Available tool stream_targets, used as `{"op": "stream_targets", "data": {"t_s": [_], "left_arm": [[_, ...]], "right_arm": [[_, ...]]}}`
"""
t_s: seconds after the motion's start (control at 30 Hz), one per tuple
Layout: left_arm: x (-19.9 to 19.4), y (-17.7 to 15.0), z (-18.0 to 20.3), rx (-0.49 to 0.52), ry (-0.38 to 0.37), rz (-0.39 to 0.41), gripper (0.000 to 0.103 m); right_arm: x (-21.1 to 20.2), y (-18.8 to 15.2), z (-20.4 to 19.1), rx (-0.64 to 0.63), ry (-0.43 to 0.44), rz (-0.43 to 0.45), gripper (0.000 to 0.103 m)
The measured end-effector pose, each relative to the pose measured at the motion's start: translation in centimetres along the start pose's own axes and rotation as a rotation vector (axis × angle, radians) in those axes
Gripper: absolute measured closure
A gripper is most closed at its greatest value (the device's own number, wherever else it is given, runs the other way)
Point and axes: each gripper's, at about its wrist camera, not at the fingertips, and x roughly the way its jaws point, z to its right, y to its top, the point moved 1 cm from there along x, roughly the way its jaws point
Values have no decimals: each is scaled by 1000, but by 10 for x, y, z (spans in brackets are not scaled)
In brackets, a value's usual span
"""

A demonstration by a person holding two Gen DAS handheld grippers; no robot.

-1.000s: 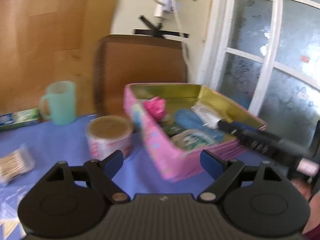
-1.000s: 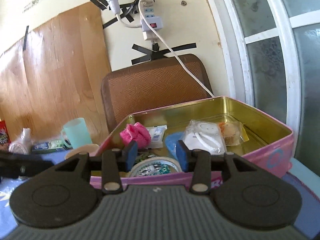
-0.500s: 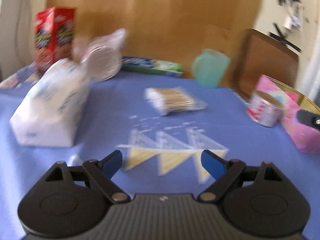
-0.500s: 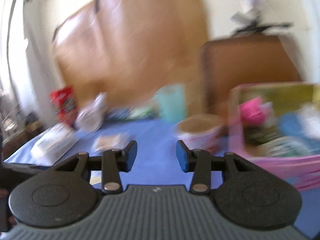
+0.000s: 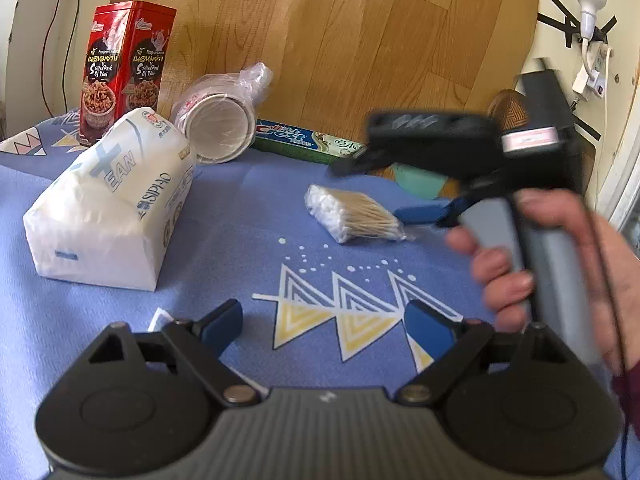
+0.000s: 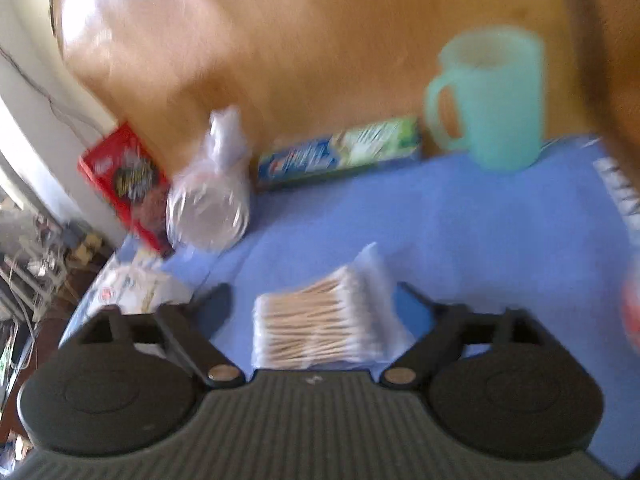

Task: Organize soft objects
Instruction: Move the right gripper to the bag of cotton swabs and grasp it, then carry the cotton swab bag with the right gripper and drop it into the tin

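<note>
Right wrist view, blurred by motion: right gripper point(image 6: 312, 300) has its jaws opening wide, w/ a clear bag of cotton swabs point(image 6: 320, 328) lying between them on the blue tablecloth point(image 6: 460, 232). Pads sit either side of the bag and don't press on it. Beyond it, near the wood wall: a toothpaste box point(image 6: 340, 152), a mint-green mug point(image 6: 488, 100) to its right, a bagged stack of cups point(image 6: 208, 212) and a red tin point(image 6: 132, 184) to the left.

Left wrist view, sharper: left gripper point(image 5: 324, 324) also has jaws opening, nothing between them, only patterned cloth beneath. Ahead left lies a white tissue pack point(image 5: 108, 204); mid-table the same swab bag, w/ the right gripper's blue finger just beside it and the person's hand point(image 5: 560, 264) wrapped around that tool's grey handle.

Step in hand, as I judge it: lining up to pick up the swab bag. Next move prob. calls for lowering so both pads straddle the bag's middle, then closing gently, since thin plastic may slip or crumple.

Hard to make out: right view is too smeared to read labels; whether the fingertips touch the cloth can't be told. An orange-red blur at the right edge is unidentifiable. No container for sorted items shows in either view.
</note>
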Motion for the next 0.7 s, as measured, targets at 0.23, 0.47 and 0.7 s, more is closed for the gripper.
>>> {"op": "stream_targets", "data": {"t_s": [0.23, 0.47, 0.7], "left_arm": [[0, 1, 0, 1, -1, -1, 11], [1, 1, 2, 19, 9, -11, 10], [2, -1, 12, 72, 33, -33, 5]], "right_arm": [[-25, -35, -15, -338, -100, 24, 29], [-104, -92, 11, -518, 10, -1, 28], [-204, -152, 36, -572, -3, 96, 7]]}}
